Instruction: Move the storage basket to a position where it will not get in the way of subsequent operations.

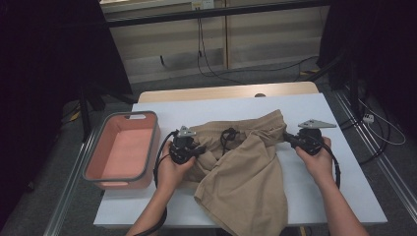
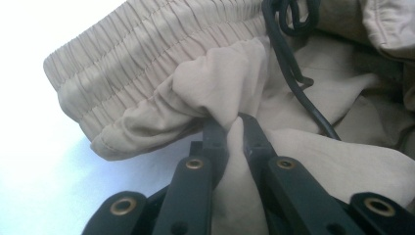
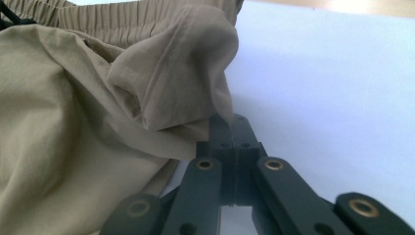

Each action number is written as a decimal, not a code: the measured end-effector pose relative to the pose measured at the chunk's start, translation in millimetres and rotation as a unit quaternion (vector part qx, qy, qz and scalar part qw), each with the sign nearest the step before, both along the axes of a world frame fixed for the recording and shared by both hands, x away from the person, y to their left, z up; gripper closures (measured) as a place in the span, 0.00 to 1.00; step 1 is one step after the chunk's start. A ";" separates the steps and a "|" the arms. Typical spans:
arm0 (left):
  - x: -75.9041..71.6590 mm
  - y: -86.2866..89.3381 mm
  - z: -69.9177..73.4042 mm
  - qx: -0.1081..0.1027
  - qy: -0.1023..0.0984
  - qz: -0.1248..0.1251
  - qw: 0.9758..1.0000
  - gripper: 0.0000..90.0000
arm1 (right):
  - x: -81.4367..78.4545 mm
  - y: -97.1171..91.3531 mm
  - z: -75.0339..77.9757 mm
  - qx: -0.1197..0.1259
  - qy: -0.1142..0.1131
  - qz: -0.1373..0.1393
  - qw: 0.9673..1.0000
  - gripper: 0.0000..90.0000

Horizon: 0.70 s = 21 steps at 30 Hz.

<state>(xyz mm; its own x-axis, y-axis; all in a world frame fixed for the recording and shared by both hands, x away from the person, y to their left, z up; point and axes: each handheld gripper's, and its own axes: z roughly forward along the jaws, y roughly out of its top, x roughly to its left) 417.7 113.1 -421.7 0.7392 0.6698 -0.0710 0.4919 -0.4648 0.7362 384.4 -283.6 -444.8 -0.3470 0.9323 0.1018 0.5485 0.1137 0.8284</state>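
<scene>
A pair of khaki fabric shorts (image 1: 246, 167) with an elastic waistband and a black drawstring (image 1: 228, 133) lies crumpled at the middle of the white table (image 1: 314, 105), right of the salmon-pink plastic bin with grey rim (image 1: 120, 150). The left gripper (image 1: 199, 150), between bin and shorts, is clamped on a fabric fold just below the waistband. The right gripper (image 1: 289, 139), on the shorts' far side from the bin, is pinched together on the waistband corner
</scene>
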 end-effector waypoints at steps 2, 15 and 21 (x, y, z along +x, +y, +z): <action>0.0 -0.6 -0.6 0.000 0.000 0.000 1.000 0.94 | -1.5 1.9 0.8 -0.002 -0.002 0.005 1.000 1.00; -0.4 -1.3 1.8 -0.005 0.002 -0.003 1.000 0.94 | -15.2 24.4 21.5 -0.024 -0.025 0.032 0.999 0.61; -1.8 -1.8 2.6 -0.009 0.004 -0.002 1.000 0.94 | -19.2 66.1 38.1 -0.020 -0.042 0.080 0.996 0.27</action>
<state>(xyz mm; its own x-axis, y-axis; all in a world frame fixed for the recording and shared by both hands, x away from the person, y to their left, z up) 415.9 111.2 -419.1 0.7415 0.6650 -0.0886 0.4958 -0.4543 0.7402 365.2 -217.5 -406.7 -0.4964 0.8676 0.0311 0.4504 0.2267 0.8636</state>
